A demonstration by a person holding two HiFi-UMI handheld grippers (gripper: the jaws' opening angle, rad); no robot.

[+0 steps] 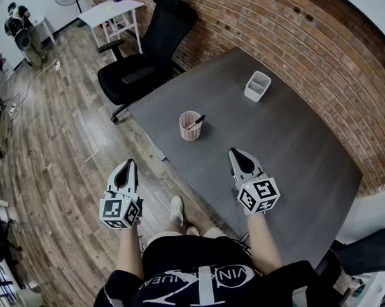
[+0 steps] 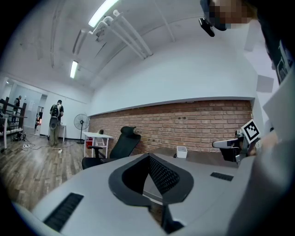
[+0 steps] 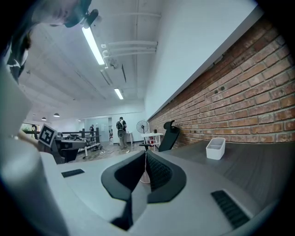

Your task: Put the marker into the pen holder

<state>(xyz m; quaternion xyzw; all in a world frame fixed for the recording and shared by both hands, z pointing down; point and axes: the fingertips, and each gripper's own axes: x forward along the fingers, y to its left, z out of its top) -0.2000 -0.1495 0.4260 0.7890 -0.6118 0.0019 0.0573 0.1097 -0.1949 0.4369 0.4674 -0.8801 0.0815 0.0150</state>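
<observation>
A pink pen holder (image 1: 190,127) stands on the dark grey table (image 1: 288,145), with a black marker (image 1: 197,121) leaning in it, tip end sticking out to the right. My right gripper (image 1: 234,152) hovers over the table's near part, shut and empty, a short way from the holder. My left gripper (image 1: 130,162) hangs over the wood floor left of the table, also shut with nothing in it. In the right gripper view the holder (image 3: 144,176) shows just past the closed jaw tips (image 3: 145,154). The left gripper view shows closed jaw tips (image 2: 148,156).
A white rectangular tray (image 1: 258,86) sits at the table's far side near the brick wall (image 1: 315,55). A black office chair (image 1: 147,53) stands at the table's far left corner, with a small white table (image 1: 113,13) behind it. People stand far off across the room.
</observation>
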